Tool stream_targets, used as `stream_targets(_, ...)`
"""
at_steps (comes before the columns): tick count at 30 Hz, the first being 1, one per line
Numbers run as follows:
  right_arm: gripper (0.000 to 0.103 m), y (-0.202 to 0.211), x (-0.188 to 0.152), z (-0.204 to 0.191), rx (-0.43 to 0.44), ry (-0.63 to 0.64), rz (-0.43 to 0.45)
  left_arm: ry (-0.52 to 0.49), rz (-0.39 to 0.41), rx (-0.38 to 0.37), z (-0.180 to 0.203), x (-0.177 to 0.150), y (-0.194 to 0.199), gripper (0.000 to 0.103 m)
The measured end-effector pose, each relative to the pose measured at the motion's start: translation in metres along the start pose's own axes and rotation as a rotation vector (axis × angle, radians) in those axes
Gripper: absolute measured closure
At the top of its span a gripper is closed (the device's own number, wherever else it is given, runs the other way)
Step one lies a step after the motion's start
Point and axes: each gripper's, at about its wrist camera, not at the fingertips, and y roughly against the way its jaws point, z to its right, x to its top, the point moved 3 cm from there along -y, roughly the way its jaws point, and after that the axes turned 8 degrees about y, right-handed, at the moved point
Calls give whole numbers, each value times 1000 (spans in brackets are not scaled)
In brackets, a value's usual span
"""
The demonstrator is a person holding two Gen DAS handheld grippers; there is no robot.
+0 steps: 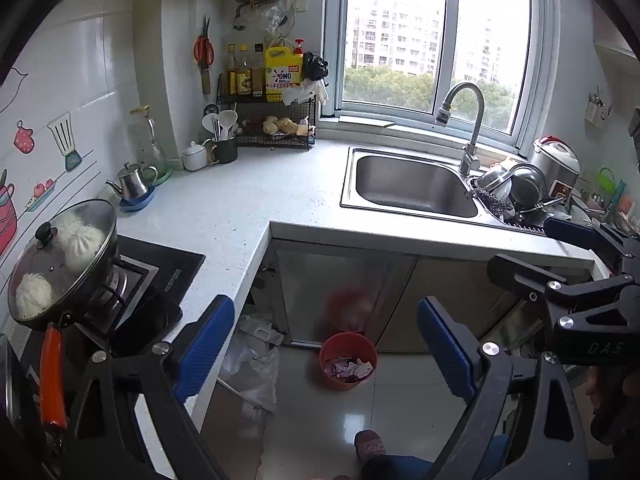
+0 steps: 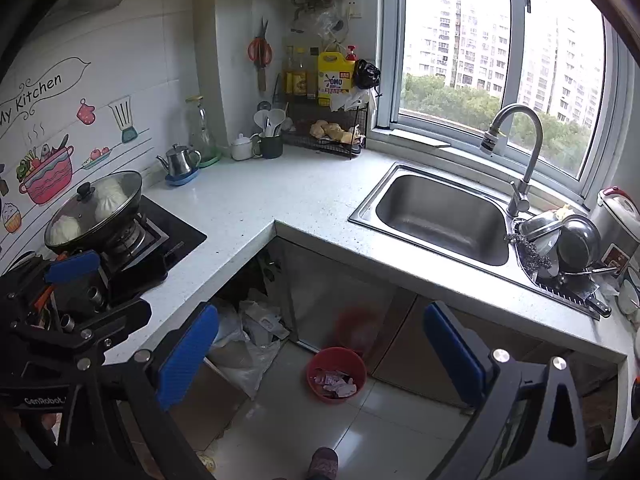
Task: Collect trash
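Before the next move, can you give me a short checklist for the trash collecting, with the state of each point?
1. Left gripper open and empty: ok.
2. Right gripper open and empty: ok.
3. Red bin upright on the floor, opening free: ok.
4. Trash in the bin: ok, paper scraps lie inside.
5. Loose trash on the counter: cannot tell, none is plain to see.
6. Clear floor: not ok, a slippered foot stands near the bin.

Both grippers, left gripper (image 1: 324, 344) and right gripper (image 2: 320, 356), have black frames, silver screws and blue ribbed pads (image 1: 206, 340). The person wears a patterned slipper (image 1: 370, 446).
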Motion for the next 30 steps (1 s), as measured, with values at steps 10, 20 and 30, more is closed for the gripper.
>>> stream_targets(10,1,-2,-1,2,-1,7,2,-8,-5,-5,6,-1,-6,11)
stream_targets(20,1,0,1,4,-5,15,-4,-7,1,-7,8,5,-8,11)
stream_targets(30,1,1,-1,9,-15,3,-10,-57,0,-14,20,4,-10,11)
